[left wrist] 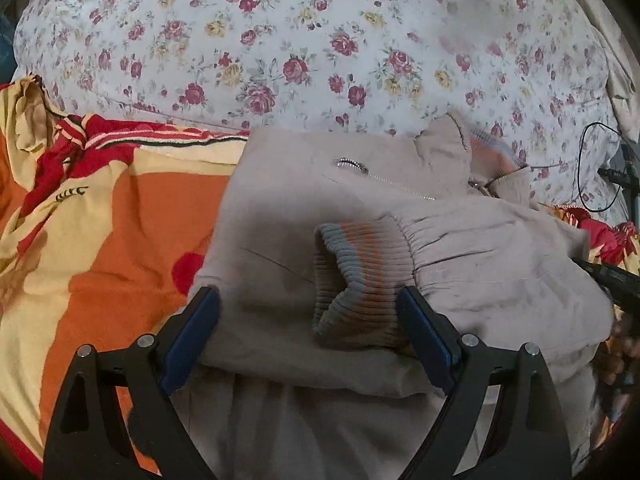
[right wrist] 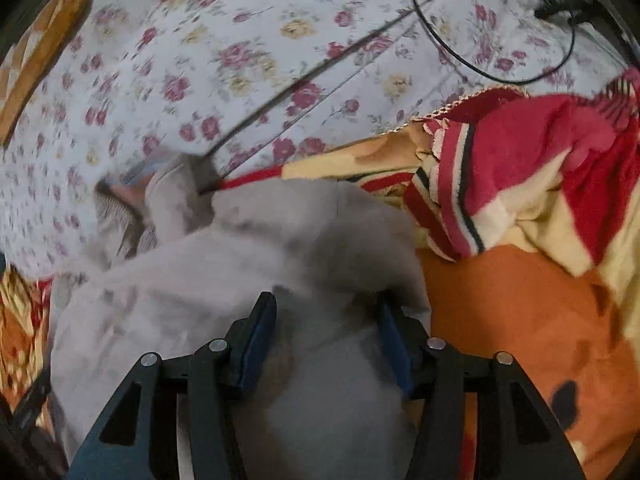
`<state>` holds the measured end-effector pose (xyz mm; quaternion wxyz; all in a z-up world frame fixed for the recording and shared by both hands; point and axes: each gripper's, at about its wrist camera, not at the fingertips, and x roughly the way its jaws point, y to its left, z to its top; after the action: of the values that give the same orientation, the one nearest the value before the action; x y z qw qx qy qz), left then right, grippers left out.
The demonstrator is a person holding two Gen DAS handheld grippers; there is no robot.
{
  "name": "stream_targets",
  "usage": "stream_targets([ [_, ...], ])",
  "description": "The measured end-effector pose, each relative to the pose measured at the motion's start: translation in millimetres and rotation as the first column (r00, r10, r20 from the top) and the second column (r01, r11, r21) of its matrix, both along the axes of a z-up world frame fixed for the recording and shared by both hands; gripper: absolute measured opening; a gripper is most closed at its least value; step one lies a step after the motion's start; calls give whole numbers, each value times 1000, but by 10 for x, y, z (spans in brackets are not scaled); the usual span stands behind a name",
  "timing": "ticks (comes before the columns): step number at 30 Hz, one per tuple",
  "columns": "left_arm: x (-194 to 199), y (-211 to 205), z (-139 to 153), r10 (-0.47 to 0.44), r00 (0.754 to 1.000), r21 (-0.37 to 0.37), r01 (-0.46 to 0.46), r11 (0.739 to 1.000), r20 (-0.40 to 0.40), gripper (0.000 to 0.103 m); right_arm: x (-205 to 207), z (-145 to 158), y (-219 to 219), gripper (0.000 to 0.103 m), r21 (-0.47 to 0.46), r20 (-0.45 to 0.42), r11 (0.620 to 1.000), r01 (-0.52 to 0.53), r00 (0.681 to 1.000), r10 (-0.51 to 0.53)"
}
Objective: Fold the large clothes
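Left claw (left wrist: 308, 312) hangs wide apart over the jacket (left wrist: 320, 208), right claw (right wrist: 328, 320) spread too, gripping nothing, and both sit low at the near hem, likely poised to pinch that edge and carry it up in a fold. Biggest thing out there is the floral sheet (left wrist: 320, 40) on the bed, running across the far side. Nearer comes the orange-and-red blanket (left wrist: 120, 240), rumpled, with the jacket lying on top of it, its collar end reaching toward the floral sheet. The jacket itself looks partly folded already: a sleeve is drawn in across the chest, probably to square the body up before the next fold. That puts the striped ribbed cuff (left wrist: 360, 280) right between the left claw's fingers (left wrist: 192, 340), though I can't tell if it touches them. Smaller still, the zip (left wrist: 384, 178) runs toward the collar, and a thin black cable (right wrist: 500, 60) loops on the sheet, well clear.
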<state>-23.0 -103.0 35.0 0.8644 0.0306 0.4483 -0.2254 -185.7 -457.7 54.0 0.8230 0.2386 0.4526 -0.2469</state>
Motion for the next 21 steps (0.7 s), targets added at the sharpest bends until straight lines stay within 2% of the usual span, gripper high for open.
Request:
stream_targets([
  [1, 2, 5, 1, 1, 1000, -3, -1, 1000, -2, 91, -87, 99, 56, 54, -13, -1, 1000, -9, 1000, 9],
  [4, -1, 32, -8, 7, 1000, -11, -7, 1000, -2, 91, -396, 343, 216, 54, -31, 71, 999, -36, 997, 38],
  [6, -5, 11, -4, 9, 1000, -9, -9, 1000, 3, 91, -546, 402, 280, 54, -47, 97, 998, -50, 994, 54],
  [9, -19, 2, 4, 9, 1000, -5, -9, 1000, 10, 91, -577, 229, 200, 54, -44, 14, 998, -54, 998, 54],
  [11, -36, 20, 16, 11, 1000, -3, -11, 1000, 10, 91, -607, 89, 129, 53, 21, -51, 999, -33, 998, 34],
  [12, -40, 25, 22, 11, 1000, -2, -11, 1000, 11, 91, -664, 119, 133, 55, 29, -35, 999, -18, 999, 19],
  [16, -58, 24, 28, 9, 1000, 5, -9, 1000, 18, 91, -875, 409, 369, 56, -92, 16, 996, -20, 1000, 21],
  [17, -66, 23, 30, 10, 1000, 8, -10, 1000, 21, 91, -893, 428, 410, 59, -94, 22, 995, -29, 999, 31],
  [20, -92, 28, 39, 9, 1000, 15, -9, 1000, 30, 91, -848, 300, 486, 61, -102, -21, 991, -85, 996, 84],
  [21, -101, 29, 42, 8, 999, 16, -8, 1000, 32, 91, -837, 211, 460, 68, -105, -45, 991, -88, 995, 84],
])
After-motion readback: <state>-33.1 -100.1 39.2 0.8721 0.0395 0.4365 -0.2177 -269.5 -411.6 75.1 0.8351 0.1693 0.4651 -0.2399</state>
